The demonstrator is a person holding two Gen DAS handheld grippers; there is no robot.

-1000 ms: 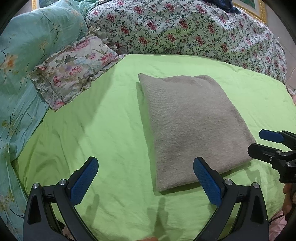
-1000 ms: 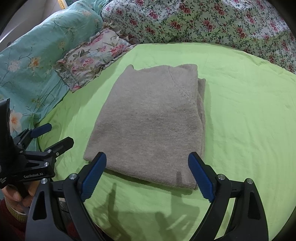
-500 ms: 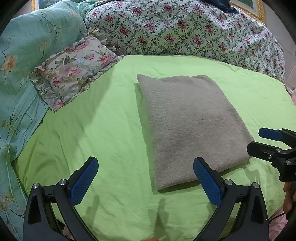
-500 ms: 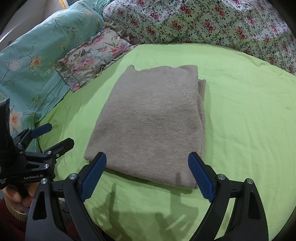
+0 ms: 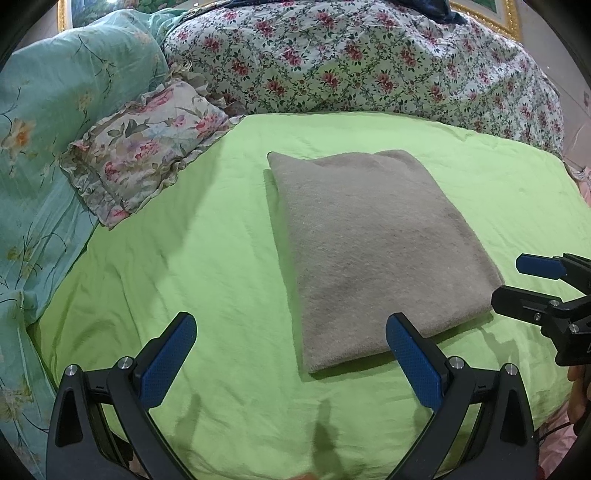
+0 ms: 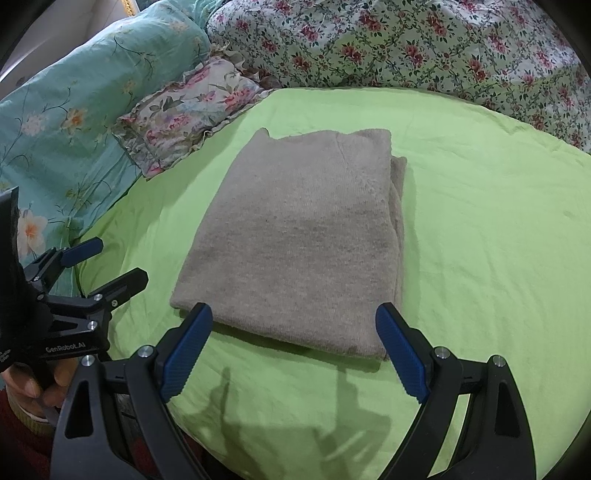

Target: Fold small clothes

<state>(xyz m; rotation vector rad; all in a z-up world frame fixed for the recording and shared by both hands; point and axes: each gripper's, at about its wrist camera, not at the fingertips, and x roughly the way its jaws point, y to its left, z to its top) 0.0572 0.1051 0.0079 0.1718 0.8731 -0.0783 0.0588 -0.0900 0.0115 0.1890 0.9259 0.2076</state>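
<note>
**Folded grey sweater lies flat on the green sheet, both grippers empty above its near edge**

A grey knitted sweater [image 5: 373, 251] lies folded into a neat rectangle on the lime-green bedsheet [image 5: 207, 251], roughly in the middle of the bed. In the right wrist view a second layer of the same knit peeks out along its right side (the fold is not quite flush there), and the far edge shows a small raised corner on the left.

The left gripper [image 5: 291, 354] hangs over the near left part of the sheet with its jaws spread wide and nothing between them; its right blue pad [image 5: 413, 365] overlaps the sweater's near edge in the picture, though contact cannot be told. The right gripper [image 6: 293, 349] is also spread wide and empty, its two blue pads framing the sweater's near edge, one just beyond each near corner. Each gripper shows in the other's view at the frame's side, and part of a hand [image 6: 26, 387] grips the left handle.

Beyond the sweater, a ruffled floral pillow [image 5: 144, 147] rests at the sheet's far left corner, lying partly on a teal flowered quilt [image 5: 40, 110]. A white quilt with red blossoms [image 5: 369, 62] is heaped along the head of the bed (a gilt picture frame [image 5: 484, 14] shows just above it).
</note>
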